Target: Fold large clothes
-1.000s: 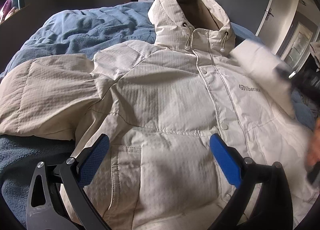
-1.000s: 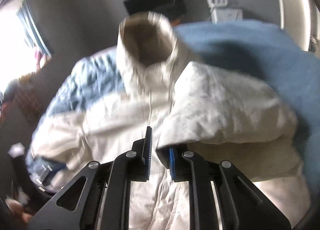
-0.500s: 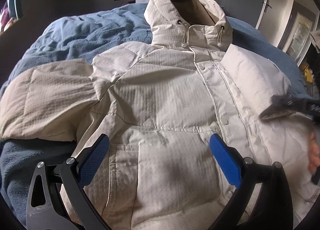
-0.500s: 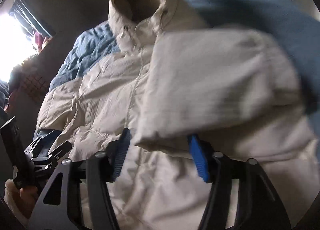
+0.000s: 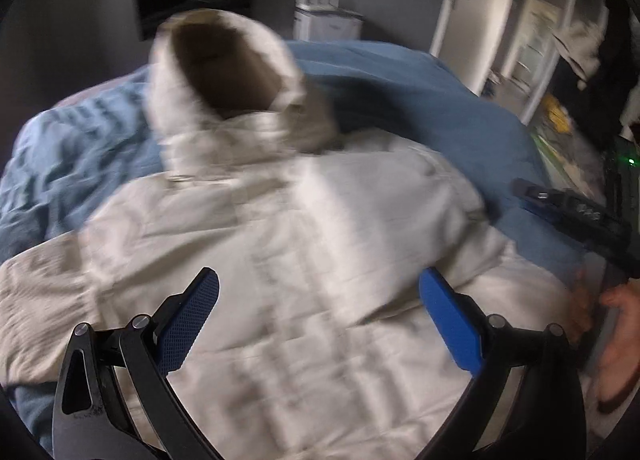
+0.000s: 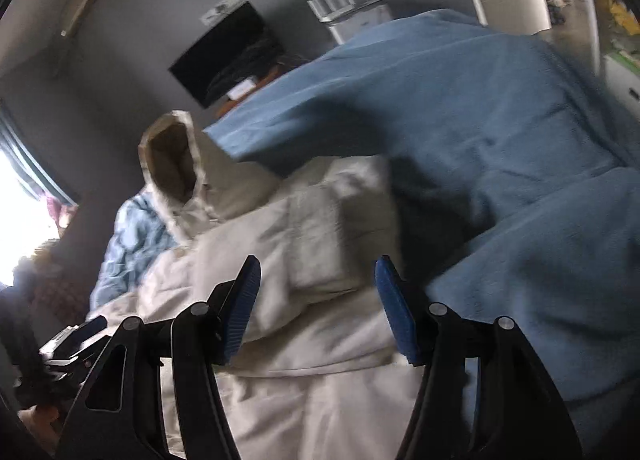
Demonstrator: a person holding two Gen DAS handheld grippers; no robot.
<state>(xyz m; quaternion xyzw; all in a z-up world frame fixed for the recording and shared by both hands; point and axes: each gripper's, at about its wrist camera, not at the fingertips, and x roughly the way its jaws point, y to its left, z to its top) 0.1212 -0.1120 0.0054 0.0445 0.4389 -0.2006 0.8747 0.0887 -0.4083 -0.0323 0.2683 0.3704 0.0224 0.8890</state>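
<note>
A cream hooded puffer jacket (image 5: 304,260) lies front up on a blue blanket (image 5: 440,108), hood (image 5: 224,64) at the far end. Its right sleeve (image 6: 320,236) is folded across the chest. My left gripper (image 5: 316,312) is open and empty, hovering over the jacket's lower front. My right gripper (image 6: 316,308) is open and empty, just above the folded sleeve; it also shows in the left wrist view (image 5: 576,216) at the jacket's right edge. The left wrist view is blurred.
The blue blanket (image 6: 500,132) covers the bed and rises in a fold at the right. A dark screen (image 6: 228,56) and a white unit (image 5: 324,20) stand by the grey wall behind the bed. A doorway (image 5: 532,40) is at the right.
My right gripper carried the sleeve over the chest, opened and let it go, then drew back to the right. My left gripper swung right over the jacket, still open.
</note>
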